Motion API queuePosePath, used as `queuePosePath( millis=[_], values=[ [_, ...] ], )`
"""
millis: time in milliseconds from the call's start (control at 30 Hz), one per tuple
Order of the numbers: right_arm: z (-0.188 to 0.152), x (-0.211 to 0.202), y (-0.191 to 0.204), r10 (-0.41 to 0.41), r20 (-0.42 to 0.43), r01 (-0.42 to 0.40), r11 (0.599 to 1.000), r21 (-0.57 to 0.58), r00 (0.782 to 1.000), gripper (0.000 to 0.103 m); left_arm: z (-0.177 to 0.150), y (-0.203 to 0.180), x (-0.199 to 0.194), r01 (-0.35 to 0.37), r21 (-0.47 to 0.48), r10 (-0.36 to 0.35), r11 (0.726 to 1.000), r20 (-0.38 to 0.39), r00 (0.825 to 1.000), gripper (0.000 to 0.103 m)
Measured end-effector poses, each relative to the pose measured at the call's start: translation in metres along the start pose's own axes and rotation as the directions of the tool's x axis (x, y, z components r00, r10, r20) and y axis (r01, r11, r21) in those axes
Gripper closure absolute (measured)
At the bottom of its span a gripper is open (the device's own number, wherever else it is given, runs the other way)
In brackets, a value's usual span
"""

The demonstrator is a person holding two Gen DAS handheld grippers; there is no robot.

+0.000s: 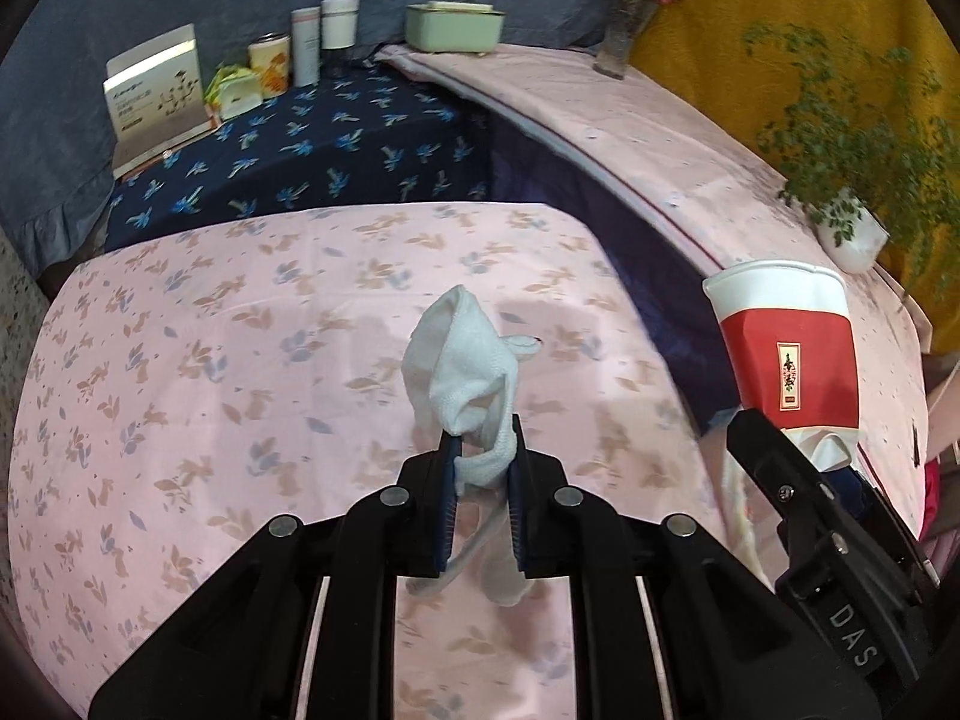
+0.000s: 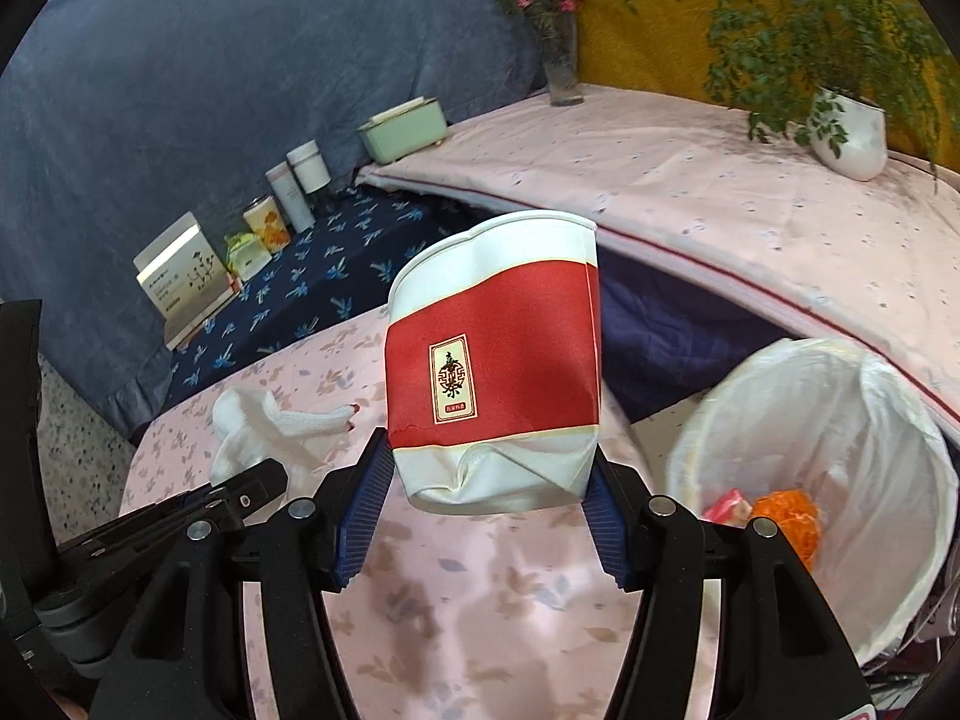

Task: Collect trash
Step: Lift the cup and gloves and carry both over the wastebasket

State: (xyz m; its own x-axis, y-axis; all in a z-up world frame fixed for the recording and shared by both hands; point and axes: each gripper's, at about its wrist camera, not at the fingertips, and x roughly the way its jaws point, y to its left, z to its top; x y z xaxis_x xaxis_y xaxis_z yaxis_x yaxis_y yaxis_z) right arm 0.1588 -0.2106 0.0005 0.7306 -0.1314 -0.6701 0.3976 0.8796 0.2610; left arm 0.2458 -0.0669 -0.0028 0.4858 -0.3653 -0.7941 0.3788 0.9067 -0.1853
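My left gripper (image 1: 485, 450) is shut on a crumpled white tissue (image 1: 462, 360), which sticks up above the pink floral cloth (image 1: 180, 330). That same tissue (image 2: 264, 426) shows at the left of the right wrist view, beside the left gripper's fingers (image 2: 240, 495). My right gripper (image 2: 489, 480) is shut on a crushed red and white paper cup (image 2: 498, 360), squeezing its dented base. The cup (image 1: 786, 342) hangs upright at the right of the left wrist view. A bin with a white liner (image 2: 888, 420) stands low to the right of the cup, with orange and pink scraps inside.
A raised pink-covered ledge (image 2: 690, 180) carries a potted plant (image 2: 849, 132), a flower vase (image 2: 561, 66) and a green box (image 2: 405, 129). Tins, a bottle and a booklet (image 1: 159, 96) line the dark blue floral cloth (image 1: 312, 150) at the back. Speckled floor lies left.
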Motion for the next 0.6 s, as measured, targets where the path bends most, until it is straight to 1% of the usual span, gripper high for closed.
queuePosePath(
  millis=[267, 467, 600],
  values=[
    [-0.003, -0.041, -0.065, -0.071, 0.049, 0.069, 0.996, 0.057, 0.996, 0.045, -0.011, -0.071, -0.011, 0.062, 0.087, -0.062, 0.994, -0.001, 0.998, 0.089],
    [-0.012, -0.059, -0.118, -0.135, 0.058, 0.127, 0.985, 0.119, 0.989, 0.045, -0.02, -0.124, -0.011, 0.112, 0.155, -0.11, 0.982, -0.02, 0.994, 0.089],
    [-0.018, -0.067, -0.148, -0.173, 0.055, 0.163, 0.974, 0.157, 0.983, 0.045, -0.026, -0.153, -0.008, 0.139, 0.189, -0.134, 0.972, -0.039, 0.99, 0.089]
  ],
)
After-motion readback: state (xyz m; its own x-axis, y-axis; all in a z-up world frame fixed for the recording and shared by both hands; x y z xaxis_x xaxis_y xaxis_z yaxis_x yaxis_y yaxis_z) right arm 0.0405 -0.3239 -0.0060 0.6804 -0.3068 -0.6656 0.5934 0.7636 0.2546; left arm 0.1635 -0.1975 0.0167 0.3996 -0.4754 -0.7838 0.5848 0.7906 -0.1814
